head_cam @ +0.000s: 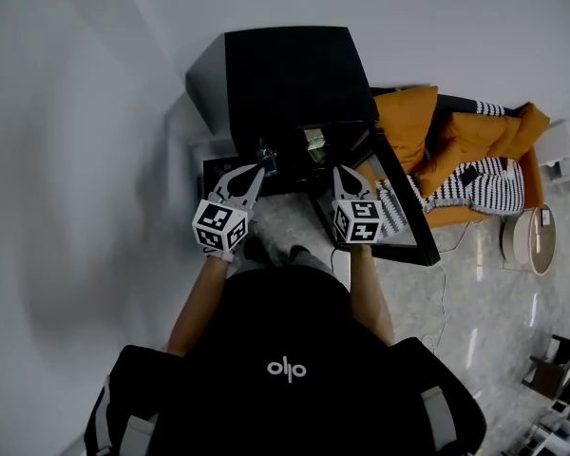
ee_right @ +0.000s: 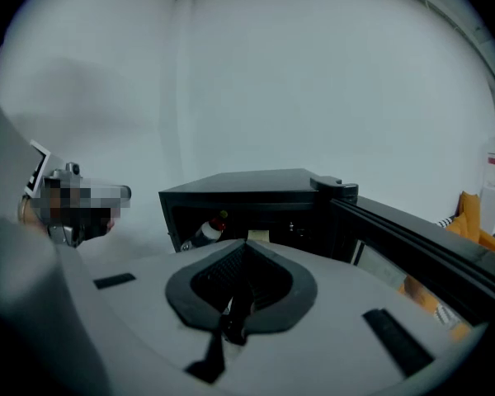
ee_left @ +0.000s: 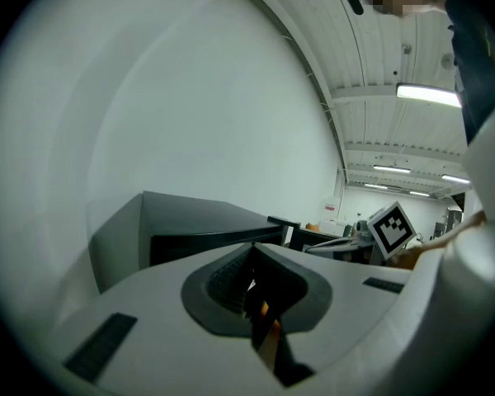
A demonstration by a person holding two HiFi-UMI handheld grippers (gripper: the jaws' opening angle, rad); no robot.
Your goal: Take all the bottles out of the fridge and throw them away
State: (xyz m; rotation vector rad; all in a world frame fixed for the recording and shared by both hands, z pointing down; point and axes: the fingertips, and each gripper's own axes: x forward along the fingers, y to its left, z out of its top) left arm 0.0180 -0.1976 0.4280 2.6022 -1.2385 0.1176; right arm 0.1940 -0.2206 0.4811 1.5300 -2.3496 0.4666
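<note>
I'm holding left gripper and right gripper before the open fridge, fingers pinched together and empty. Probably the reach step; next needs fingers wide around the bottle.

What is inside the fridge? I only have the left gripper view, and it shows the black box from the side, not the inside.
Observer: The right gripper view looks into the open fridge: a bottle with a red cap sits at the left of the inside.
Operator: Where does the door stand?
Observer: In the head view the door is swung open at the person's right.
Operator: Is the right gripper holding anything?
Observer: No. The right gripper has its jaws together with nothing between them.
</note>
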